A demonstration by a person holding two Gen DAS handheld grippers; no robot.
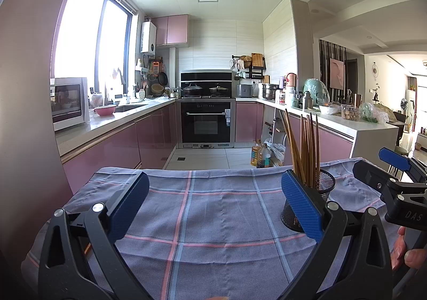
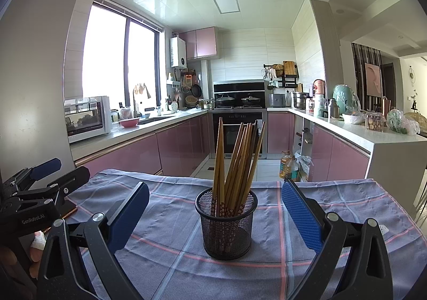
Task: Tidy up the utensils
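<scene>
Fingers (image 2: 301,216) flanking chopstick-filled mesh cup (image 2: 226,225)

On the left gripper (image 2: 40,188), seen from your right wrist camera, you can read "GenRobot.AI" in pale letters on its black body. On the right gripper (image 1: 395,180), seen from your left wrist camera, you can make out "DAS" on the black body, cut off at the frame's edge. The fridge (image 2: 40,46) at your left carries stickers near its top, and the oven (image 1: 205,121) has a label on its door, but their print is too small for you to read.
</scene>
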